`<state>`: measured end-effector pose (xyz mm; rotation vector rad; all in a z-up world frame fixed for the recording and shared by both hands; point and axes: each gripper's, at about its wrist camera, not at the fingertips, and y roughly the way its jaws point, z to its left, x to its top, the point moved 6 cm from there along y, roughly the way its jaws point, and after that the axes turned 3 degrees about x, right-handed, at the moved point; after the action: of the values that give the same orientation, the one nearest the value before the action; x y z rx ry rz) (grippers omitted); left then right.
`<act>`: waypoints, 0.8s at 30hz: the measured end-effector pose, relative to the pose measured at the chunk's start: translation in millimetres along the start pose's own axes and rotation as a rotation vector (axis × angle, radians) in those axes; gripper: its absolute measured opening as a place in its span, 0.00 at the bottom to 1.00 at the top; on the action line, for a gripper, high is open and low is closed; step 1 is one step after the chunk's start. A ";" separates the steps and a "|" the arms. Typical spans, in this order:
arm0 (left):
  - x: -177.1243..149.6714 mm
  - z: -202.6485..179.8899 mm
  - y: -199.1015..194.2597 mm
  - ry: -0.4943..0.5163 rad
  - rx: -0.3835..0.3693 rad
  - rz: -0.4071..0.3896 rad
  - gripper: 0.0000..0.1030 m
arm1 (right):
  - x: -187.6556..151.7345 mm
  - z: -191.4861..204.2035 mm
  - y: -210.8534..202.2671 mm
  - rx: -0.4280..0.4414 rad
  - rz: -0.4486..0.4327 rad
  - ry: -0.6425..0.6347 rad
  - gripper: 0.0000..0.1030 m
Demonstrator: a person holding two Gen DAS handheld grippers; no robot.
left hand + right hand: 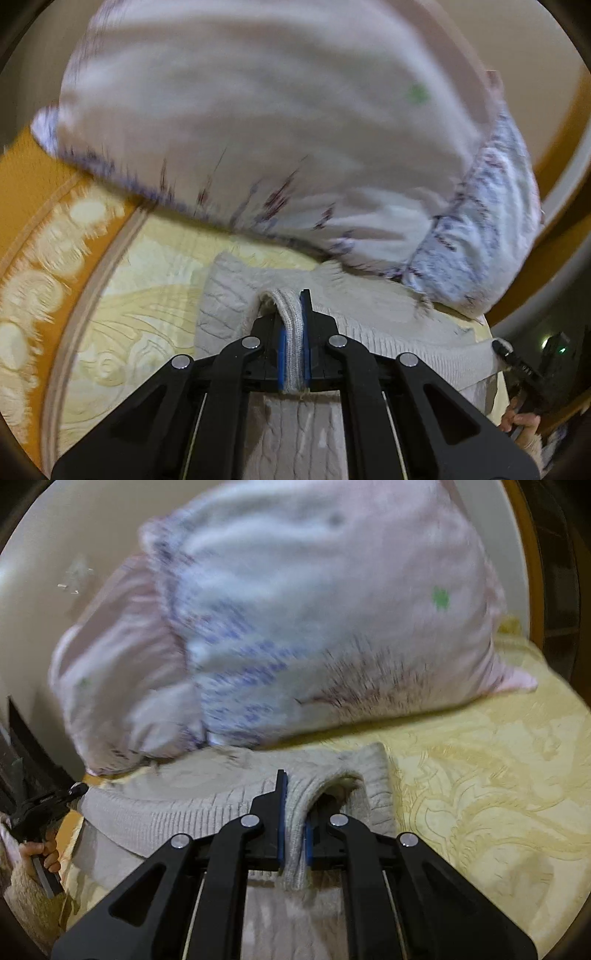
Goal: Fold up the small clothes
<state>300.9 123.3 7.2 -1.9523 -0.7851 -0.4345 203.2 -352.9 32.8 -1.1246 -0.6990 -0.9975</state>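
A small grey knit garment [373, 332] lies stretched across a yellow patterned bedspread [147, 325], just in front of a big pillow. My left gripper [293, 317] is shut on a ribbed edge of the garment, pinched between its blue pads. My right gripper [295, 805] is shut on the ribbed edge at the garment's other end [177, 805]. Each view shows the other gripper at its side edge, with the garment spanning between the two.
A large white pillow [314, 620] with blue and red print lies right behind the garment. The bedspread [480, 775] has an orange border [48, 184] at the left. A pale wall [66, 535] stands behind the pillow.
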 end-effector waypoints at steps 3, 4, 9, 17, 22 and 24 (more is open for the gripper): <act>-6.3 9.5 18.0 -0.052 -0.008 0.047 0.06 | -4.7 -13.8 22.6 -0.007 0.067 0.067 0.07; -7.6 11.3 21.6 -0.063 -0.015 0.058 0.06 | -5.2 -16.9 28.1 -0.003 0.078 0.089 0.07; 0.9 7.8 28.7 -0.085 -0.059 0.076 0.06 | 6.1 -22.8 35.6 0.065 0.080 0.196 0.20; 25.8 -5.0 30.6 -0.065 -0.067 0.006 0.62 | 27.5 -25.1 31.0 0.063 0.005 0.226 0.50; 23.3 -1.1 11.7 -0.048 -0.060 0.003 0.61 | 17.9 -34.2 -4.1 0.022 -0.023 0.186 0.50; 12.9 1.8 3.3 -0.016 -0.021 0.025 0.60 | 8.3 -35.6 -15.9 0.009 -0.013 0.155 0.47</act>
<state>312.5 128.2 11.8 -1.9852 -0.7683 -0.4142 191.3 -390.8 35.4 -1.0242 -0.5861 -1.0793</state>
